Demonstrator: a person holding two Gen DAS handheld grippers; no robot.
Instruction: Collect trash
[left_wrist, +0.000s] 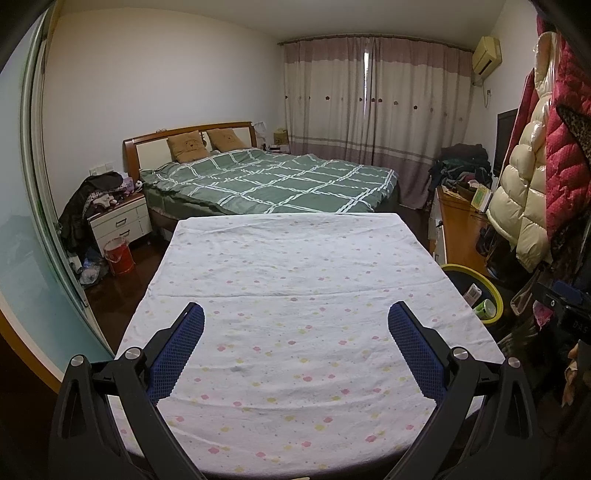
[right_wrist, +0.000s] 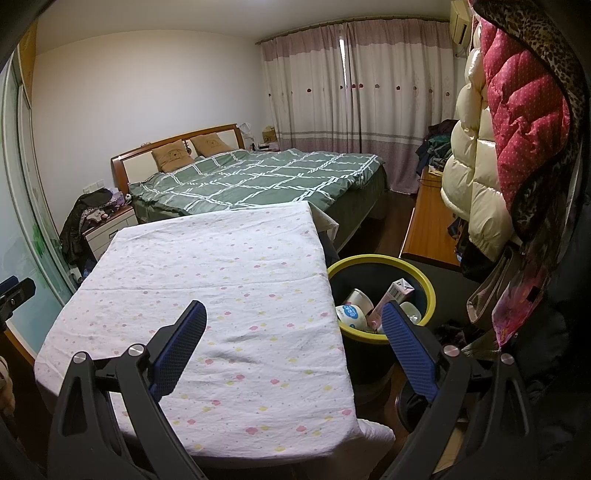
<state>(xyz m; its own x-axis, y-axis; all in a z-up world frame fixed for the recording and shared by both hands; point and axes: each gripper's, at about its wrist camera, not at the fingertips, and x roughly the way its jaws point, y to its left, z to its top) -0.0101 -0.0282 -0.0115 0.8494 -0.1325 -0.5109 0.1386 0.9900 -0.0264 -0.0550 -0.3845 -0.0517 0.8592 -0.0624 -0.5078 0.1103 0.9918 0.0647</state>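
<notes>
Left hand-held gripper (left_wrist: 295, 325) above the near half of the desk (left_wrist: 295, 258), blue-padded fingers (left_wrist: 184, 347) spread wide apart, nothing between them. Right hand-held gripper (right_wrist: 293, 325) likewise wide open and empty, placed over the right edge of the desk (right_wrist: 207, 258): left finger over the cloth, right finger (right_wrist: 406, 350) in front of the trash bin (right_wrist: 430, 288). Desk covered with a white cloth (right_wrist: 240, 350) printed with small pink and yellow flowers, a few creases and a faint grey mark on it. Trash bin on the floor, just beside the right side of the desk, dark body with a yellow rim, seen also at the right in the left wrist view (left_wrist: 495, 291). Inside the bin, collected trash: a white round container with blue print (right_wrist: 351, 314), a pink and white carton (right_wrist: 395, 291) standing tilted, a white bottle (right_wrist: 412, 312) partly hidden behind the finger; in the left wrist view a green and white item (left_wrist: 485, 308) near the rim. Behind the desk, a bed (left_wrist: 269, 181) with a green checked cover and two brown pillows, closed curtains (left_wrist: 373, 107) on the far wall. At the right, padded coats (right_wrist: 498, 147) hanging, cream and red. At the left, a white nightstand (left_wrist: 118, 221) piled with clothes, a red bucket (left_wrist: 118, 256) beside it on the floor.
</notes>
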